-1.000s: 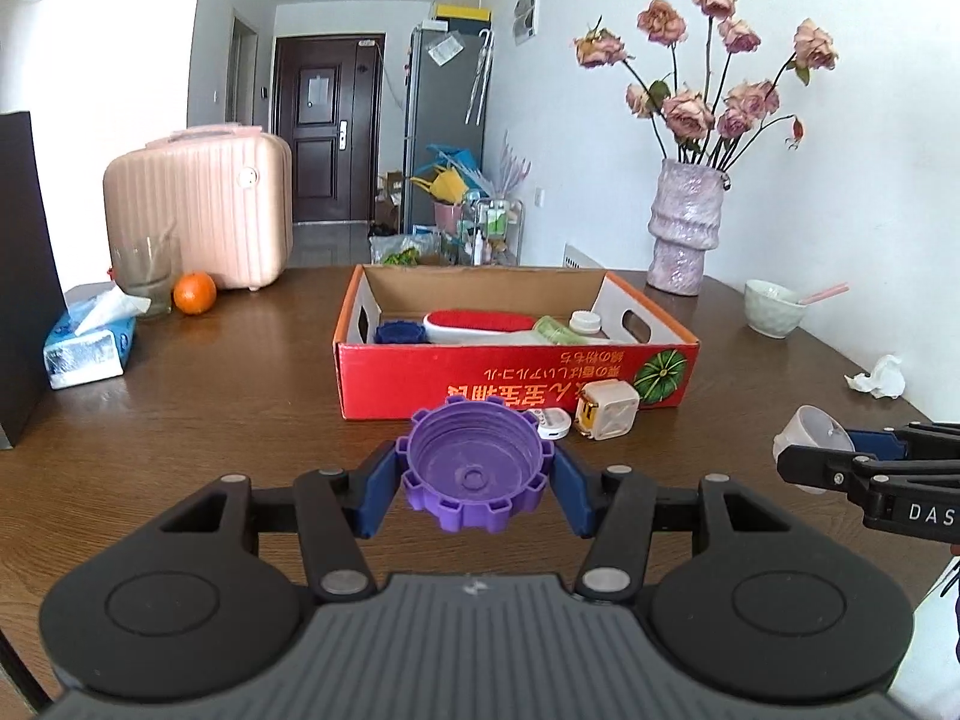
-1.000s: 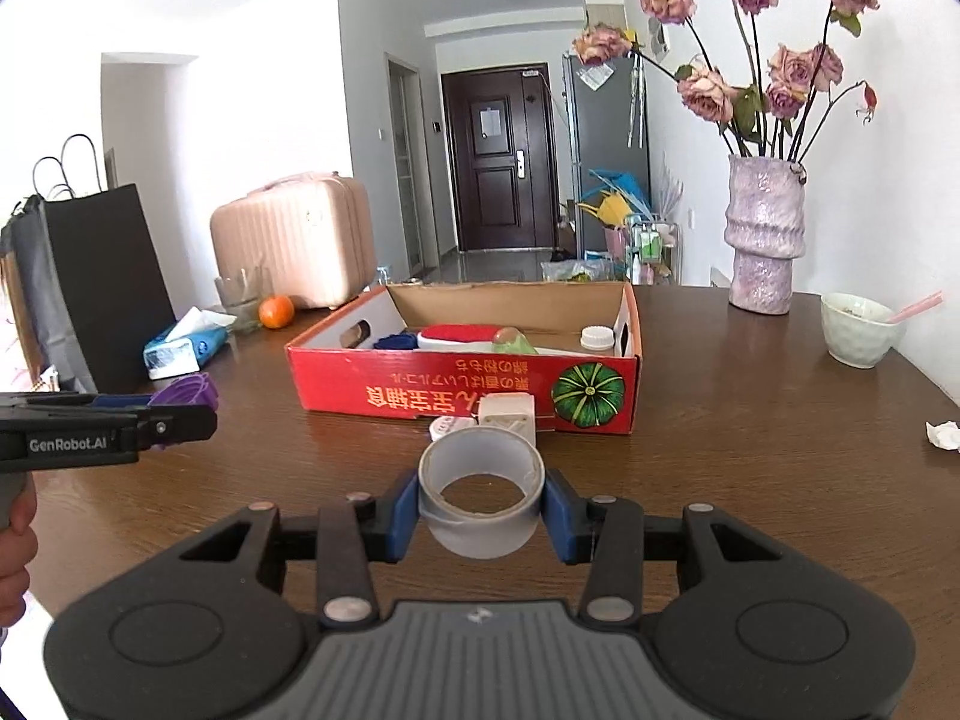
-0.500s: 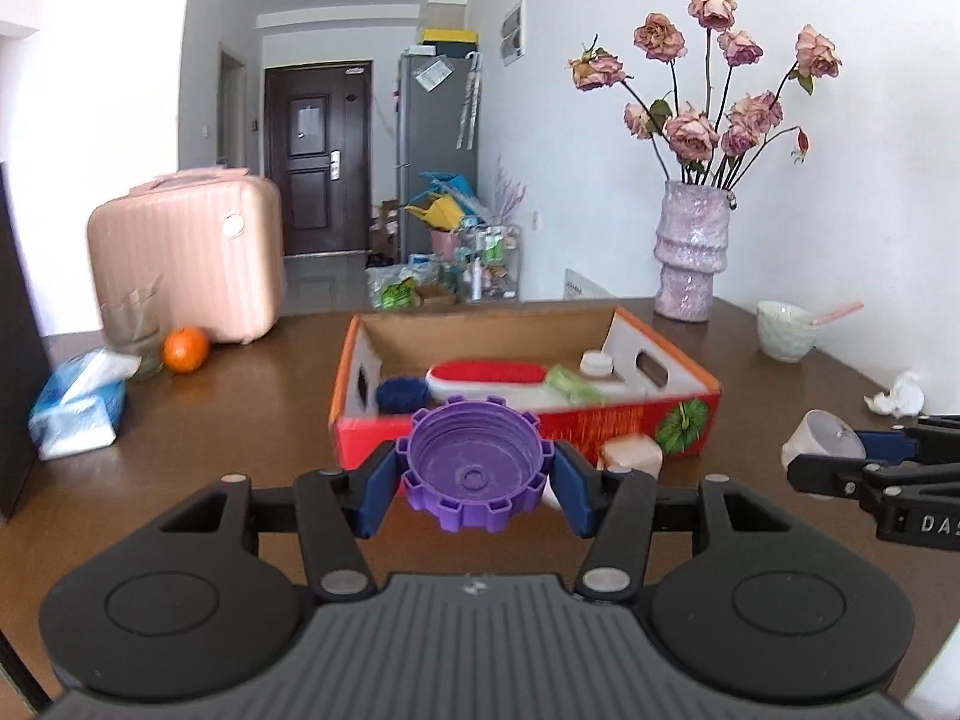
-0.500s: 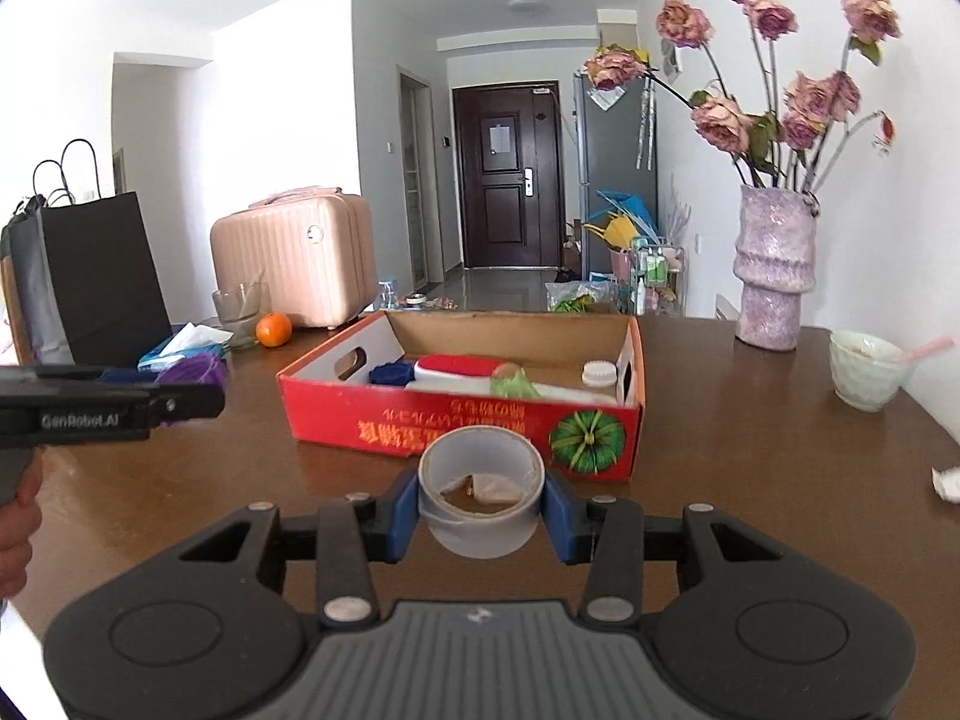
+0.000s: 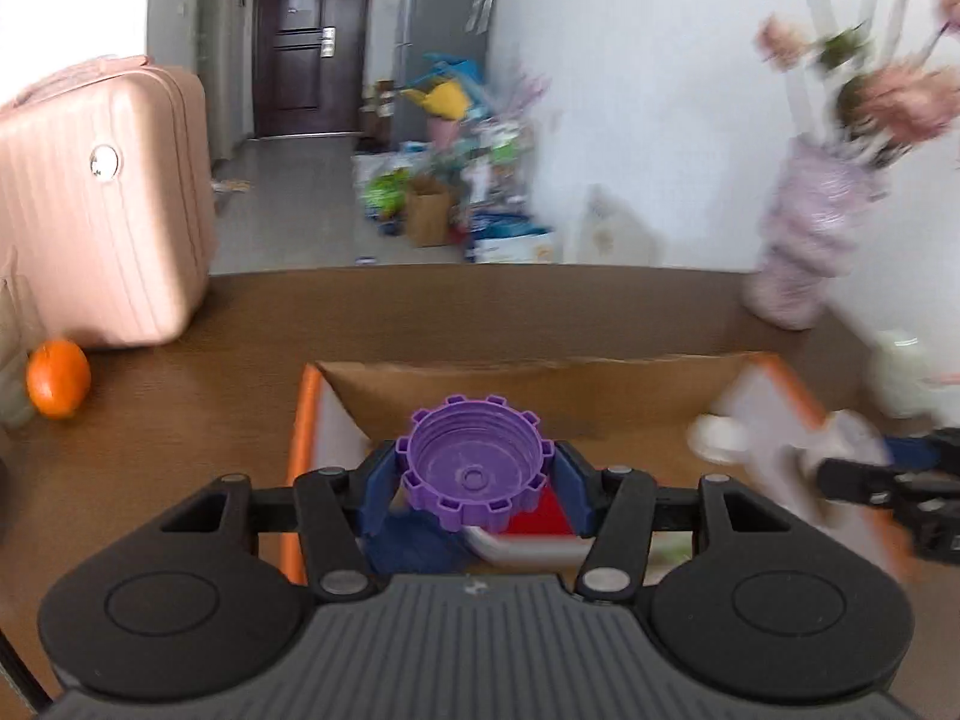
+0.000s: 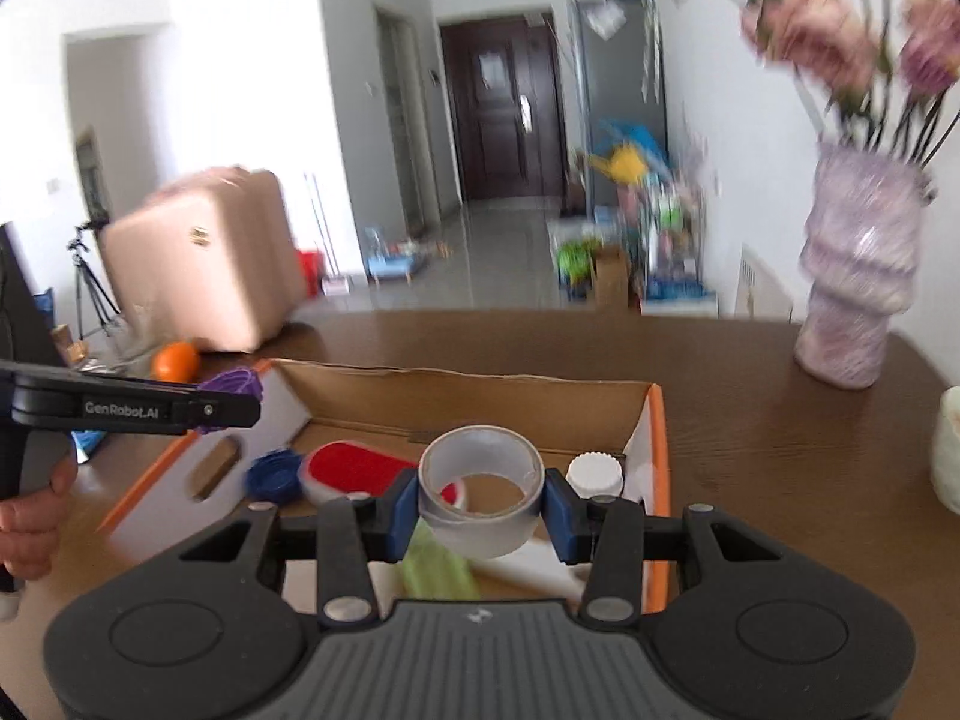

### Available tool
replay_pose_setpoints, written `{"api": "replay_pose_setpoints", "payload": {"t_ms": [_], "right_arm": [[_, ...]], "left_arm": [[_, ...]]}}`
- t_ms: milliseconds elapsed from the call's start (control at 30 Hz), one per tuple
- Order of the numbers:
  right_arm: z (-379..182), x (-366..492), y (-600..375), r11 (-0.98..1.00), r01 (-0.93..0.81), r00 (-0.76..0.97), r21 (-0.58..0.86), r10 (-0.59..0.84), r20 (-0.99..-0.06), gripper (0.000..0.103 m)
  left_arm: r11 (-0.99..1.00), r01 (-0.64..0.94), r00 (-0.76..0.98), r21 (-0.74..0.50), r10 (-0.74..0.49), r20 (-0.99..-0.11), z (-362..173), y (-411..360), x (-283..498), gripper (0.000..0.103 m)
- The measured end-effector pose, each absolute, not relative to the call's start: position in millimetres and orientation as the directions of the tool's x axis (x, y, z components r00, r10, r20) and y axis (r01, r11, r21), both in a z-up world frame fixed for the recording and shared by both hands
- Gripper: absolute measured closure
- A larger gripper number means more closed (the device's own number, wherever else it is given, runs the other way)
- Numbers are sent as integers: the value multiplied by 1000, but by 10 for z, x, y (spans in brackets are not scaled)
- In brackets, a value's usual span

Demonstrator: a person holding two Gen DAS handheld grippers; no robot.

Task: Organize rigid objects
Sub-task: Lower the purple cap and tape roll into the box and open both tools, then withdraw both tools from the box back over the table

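Note:
My left gripper [image 5: 474, 474] is shut on a purple notched bottle cap [image 5: 474, 468] and holds it above the left end of the open cardboard box [image 5: 540, 384]. My right gripper [image 6: 480, 504] is shut on a grey tape roll [image 6: 480, 498] above the right half of the same box [image 6: 468, 390]. The left gripper [image 6: 228, 405] also shows at the left of the right wrist view. Inside the box lie a blue cap [image 6: 273, 474], a red-topped white item [image 6: 354, 468], a white cap [image 6: 594, 474] and a green item [image 6: 438, 564].
On the brown table [image 6: 780, 450] stand a pink suitcase [image 5: 96, 204], an orange [image 5: 57, 378], a lilac vase of flowers [image 6: 858, 294] and a white bowl [image 5: 900, 372]. The right gripper [image 5: 900, 486] holding the tape shows at the right edge of the left wrist view.
Both grippers have moved forward and up, from in front of the box to above its inside, each still holding its object. The views are blurred with motion.

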State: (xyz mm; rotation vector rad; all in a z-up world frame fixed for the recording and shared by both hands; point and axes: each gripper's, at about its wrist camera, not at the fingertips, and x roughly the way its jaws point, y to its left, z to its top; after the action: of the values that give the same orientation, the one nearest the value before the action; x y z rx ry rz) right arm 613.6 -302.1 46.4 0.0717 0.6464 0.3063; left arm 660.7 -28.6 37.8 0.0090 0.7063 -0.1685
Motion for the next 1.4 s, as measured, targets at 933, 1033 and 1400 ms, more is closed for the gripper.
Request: {"api": "replay_pose_setpoints", "payload": {"t_ms": [933, 1033, 1400], "right_arm": [[705, 6406, -3199, 978, -182, 747, 99, 203, -633, 26], [838, 6122, -3273, 983, -161, 772, 91, 183, -608, 26], [1331, 5149, -3238, 977, -197, 832, 85, 213, -512, 23]], "left_arm": [[988, 139, 774, 61, -70, -629, 746, 52, 6222, 15], [990, 122, 796, 67, -57, -602, 922, 75, 5911, 15], [990, 118, 863, 81, -62, -501, 1431, 47, 4823, 9]]}}
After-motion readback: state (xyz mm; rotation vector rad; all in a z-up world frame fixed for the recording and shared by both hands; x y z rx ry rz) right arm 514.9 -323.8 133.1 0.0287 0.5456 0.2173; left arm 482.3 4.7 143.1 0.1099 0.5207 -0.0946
